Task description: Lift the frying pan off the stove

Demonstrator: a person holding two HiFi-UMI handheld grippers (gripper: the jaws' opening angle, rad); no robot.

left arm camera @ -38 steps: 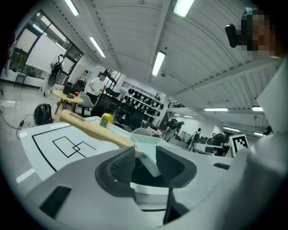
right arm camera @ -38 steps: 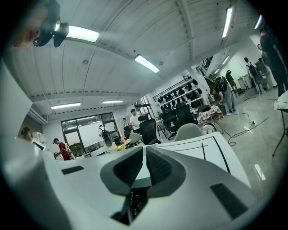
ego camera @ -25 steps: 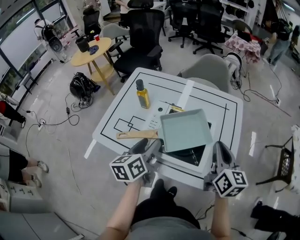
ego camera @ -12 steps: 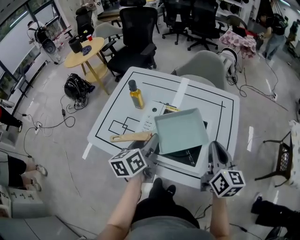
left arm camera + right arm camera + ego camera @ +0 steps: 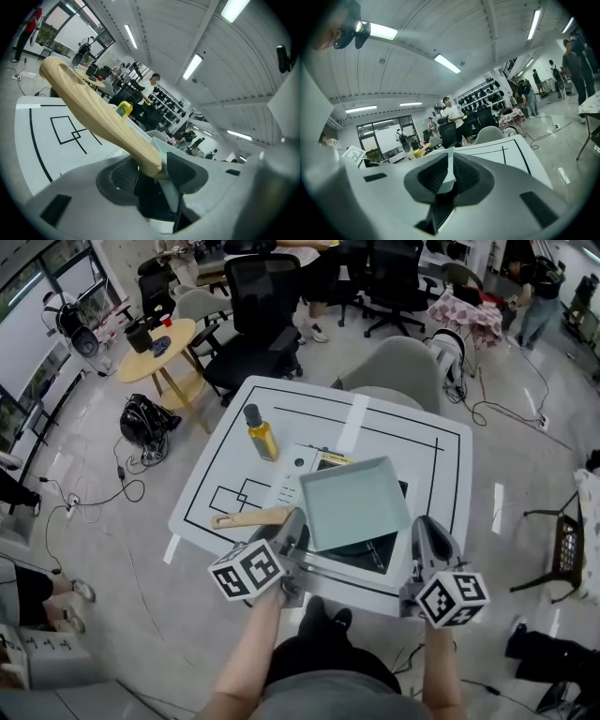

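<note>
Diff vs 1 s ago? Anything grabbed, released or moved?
The left gripper has its jaws closing around the wooden handle, which lies between them. The right gripper has the frying pan rim between its jaws, which are opening slightly. Both grippers sit about where they were. Unchanged: pan not visibly off the stove, oil bottle, table. Only the head camera shifted.

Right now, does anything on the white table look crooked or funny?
Yes. The pale green square frying pan with the wooden handle is crooked over the black stove: its sides are turned out of line with the stove's. Nothing looks spilled or broken.
</note>
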